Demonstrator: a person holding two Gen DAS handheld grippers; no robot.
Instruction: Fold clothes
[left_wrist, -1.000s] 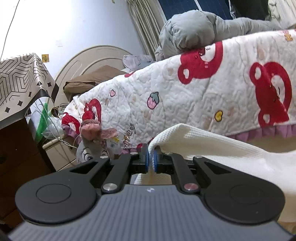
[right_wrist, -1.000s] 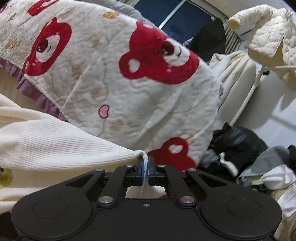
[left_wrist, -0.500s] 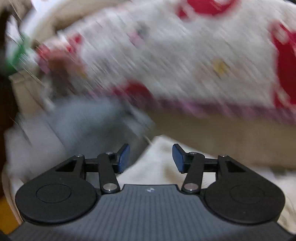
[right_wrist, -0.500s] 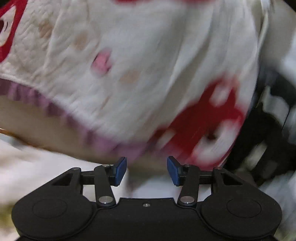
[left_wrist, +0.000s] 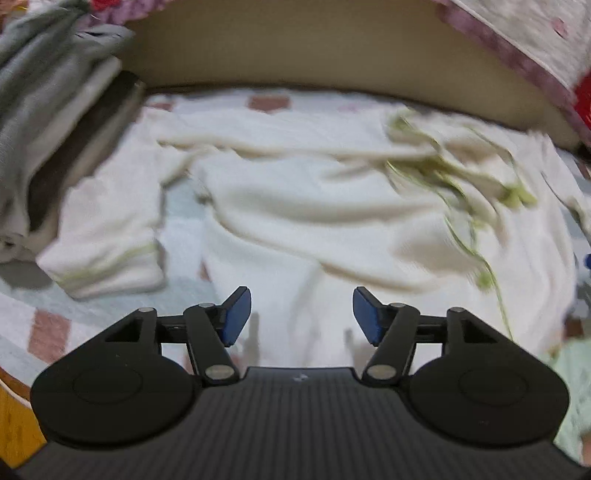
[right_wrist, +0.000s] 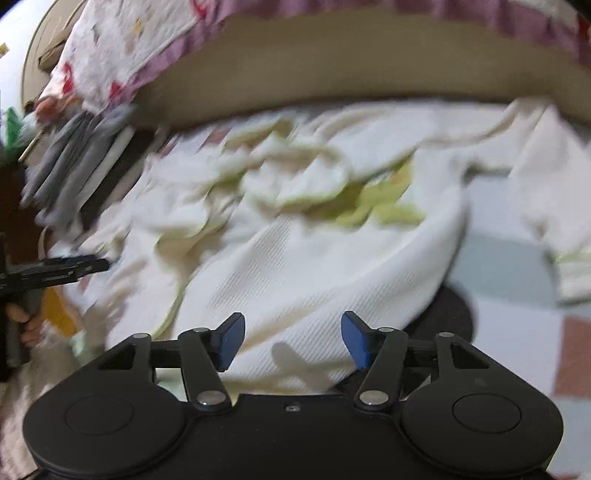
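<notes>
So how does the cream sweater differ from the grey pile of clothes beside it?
The cream sweater lies spread out and rumpled, sleeves flung sideways; the grey pile looks like a layered stack. The sweater is pale cream with yellow-green trim; the pile is grey with darker layers. The sweater fills the middle of the checked mat; the pile sits at its edge. Both are blurred.

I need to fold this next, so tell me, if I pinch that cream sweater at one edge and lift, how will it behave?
The cream sweater will probably droop limply: it already lies in soft wrinkles on the checked blanket. Its ribbed knit looks thick, so it likely grips rather than slips. The sleeve lies spread to one side, so it would probably trail behind.
</notes>
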